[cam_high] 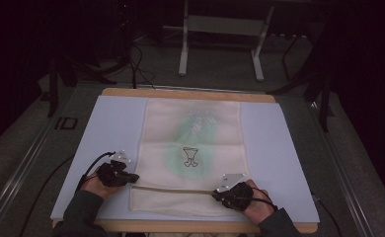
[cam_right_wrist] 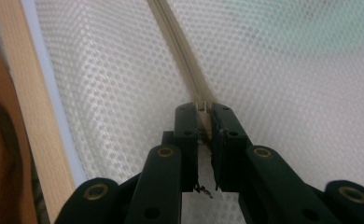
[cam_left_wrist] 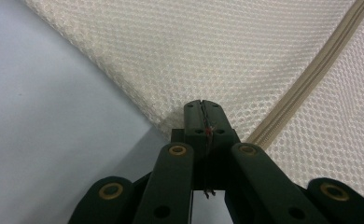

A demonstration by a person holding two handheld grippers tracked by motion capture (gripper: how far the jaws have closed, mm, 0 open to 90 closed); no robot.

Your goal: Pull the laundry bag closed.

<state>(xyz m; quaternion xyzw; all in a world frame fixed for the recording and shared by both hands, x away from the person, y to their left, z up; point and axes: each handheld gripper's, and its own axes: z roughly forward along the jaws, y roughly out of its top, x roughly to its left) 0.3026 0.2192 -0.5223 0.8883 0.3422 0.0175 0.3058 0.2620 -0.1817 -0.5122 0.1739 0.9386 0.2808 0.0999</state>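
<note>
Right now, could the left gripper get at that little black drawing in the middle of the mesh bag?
Probably yes: the left gripper sits at the mesh bag edge, and bare mesh lies between it and the drawing.

A pale lavender-white sheet [cam_high: 111, 128] covers the light wooden worktop [cam_high: 185, 93], whose bare edge shows along the far and near sides. Beyond it, a grey metal frame stand with two legs [cam_high: 220, 24] rests on the dark grey floor [cam_high: 220, 74], black cables [cam_high: 138, 69] trailing nearby.
</note>
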